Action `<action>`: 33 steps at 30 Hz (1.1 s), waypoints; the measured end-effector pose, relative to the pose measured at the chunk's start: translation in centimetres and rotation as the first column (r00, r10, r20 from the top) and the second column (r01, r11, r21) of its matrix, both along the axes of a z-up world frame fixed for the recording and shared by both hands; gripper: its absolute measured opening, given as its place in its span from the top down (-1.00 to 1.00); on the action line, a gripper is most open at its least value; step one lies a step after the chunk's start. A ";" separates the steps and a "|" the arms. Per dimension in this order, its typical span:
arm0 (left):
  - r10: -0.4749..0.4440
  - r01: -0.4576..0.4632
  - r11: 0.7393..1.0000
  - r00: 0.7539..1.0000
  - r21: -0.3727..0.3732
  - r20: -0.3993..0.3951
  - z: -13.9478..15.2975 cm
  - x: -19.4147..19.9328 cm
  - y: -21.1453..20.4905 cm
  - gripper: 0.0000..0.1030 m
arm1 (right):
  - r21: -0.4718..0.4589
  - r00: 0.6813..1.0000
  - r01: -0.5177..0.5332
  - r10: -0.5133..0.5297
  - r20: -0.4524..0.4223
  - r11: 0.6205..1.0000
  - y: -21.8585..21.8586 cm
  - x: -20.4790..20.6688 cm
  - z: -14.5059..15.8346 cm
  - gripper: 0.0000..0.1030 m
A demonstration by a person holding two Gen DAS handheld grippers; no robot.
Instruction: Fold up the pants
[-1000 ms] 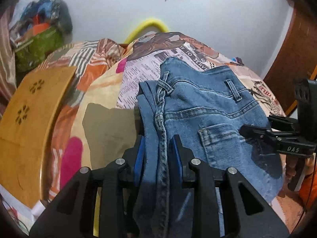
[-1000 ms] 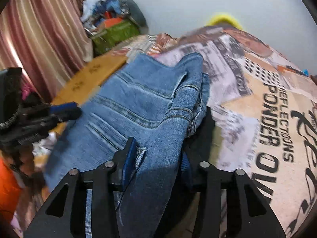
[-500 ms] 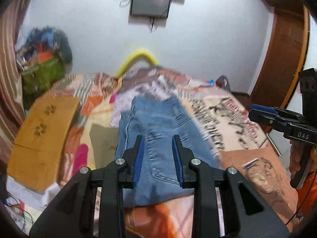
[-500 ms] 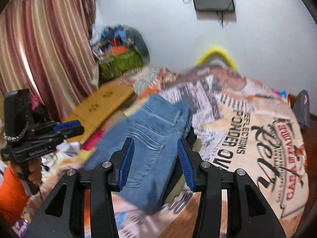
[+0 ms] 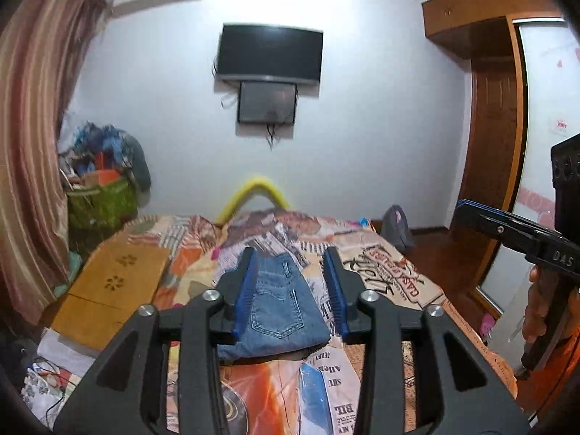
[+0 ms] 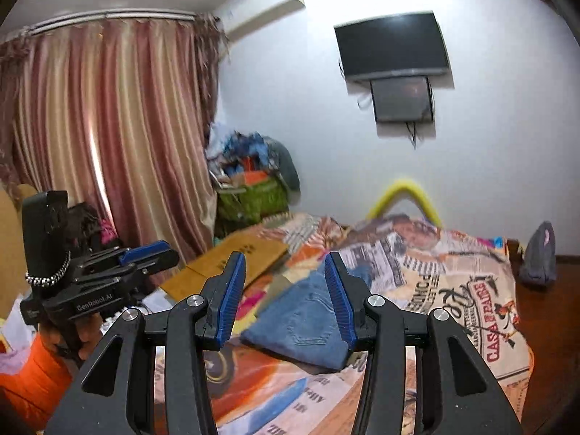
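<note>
The blue jeans (image 5: 279, 311) lie folded in a compact rectangle on the printed bedspread (image 5: 384, 272), back pocket up. They also show in the right wrist view (image 6: 308, 322). My left gripper (image 5: 291, 290) is open and empty, held back above the near end of the bed. My right gripper (image 6: 284, 297) is open and empty too, raised clear of the jeans. Each gripper shows in the other's view: the right one at the right edge (image 5: 514, 232), the left one at the left (image 6: 119, 272).
A wooden board (image 5: 112, 286) lies on the bed's left side. A green basket of clutter (image 5: 101, 195) stands by the curtain (image 6: 108, 137). A TV (image 5: 270, 54) hangs on the far wall. A wardrobe (image 5: 493, 145) stands at right, a grey bag (image 6: 538, 253) on the floor.
Both grippers let go of the jeans, opened and pulled back and up from the bed. The jeans now lie folded on the bedspread.
</note>
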State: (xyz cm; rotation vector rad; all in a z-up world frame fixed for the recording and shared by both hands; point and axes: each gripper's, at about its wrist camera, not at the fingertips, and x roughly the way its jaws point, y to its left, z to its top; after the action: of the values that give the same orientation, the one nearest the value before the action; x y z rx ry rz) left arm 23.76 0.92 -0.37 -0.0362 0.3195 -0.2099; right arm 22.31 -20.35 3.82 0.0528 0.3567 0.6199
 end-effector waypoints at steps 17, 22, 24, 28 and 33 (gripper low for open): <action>0.064 -0.068 0.997 0.983 0.020 0.172 1.7 -10.0 -1.6 -0.83 | 0.050 0.980 0.088 -0.095 0.174 0.995 0.0 -7.9 0.3 -0.68; 0.077 -0.079 0.997 0.980 0.009 0.185 1.5 -11.1 -1.6 -0.92 | 0.059 0.971 0.134 -0.143 0.194 0.989 0.1 -8.5 0.4 -1.00; 0.088 -0.090 0.996 0.979 0.004 0.185 1.4 -11.1 -1.4 -0.95 | 0.061 0.965 0.158 -0.167 0.202 0.986 0.0 -8.7 0.1 -1.00; 0.094 -0.095 0.995 0.979 0.001 0.179 1.0 -11.1 -1.4 -0.96 | 0.052 0.960 0.186 -0.193 0.204 0.981 -0.1 -8.7 -0.2 -1.00; 0.099 -0.100 0.995 0.980 -0.003 0.171 0.7 -10.6 -1.5 -0.97 | 0.050 0.961 0.193 -0.199 0.192 0.980 -0.3 -8.5 -0.7 -1.00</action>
State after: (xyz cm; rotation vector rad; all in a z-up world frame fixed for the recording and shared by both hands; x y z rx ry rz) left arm 13.11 -0.53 0.37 -0.0278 0.1466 -0.1119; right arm 13.80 -20.69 3.14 0.0557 0.1480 0.4301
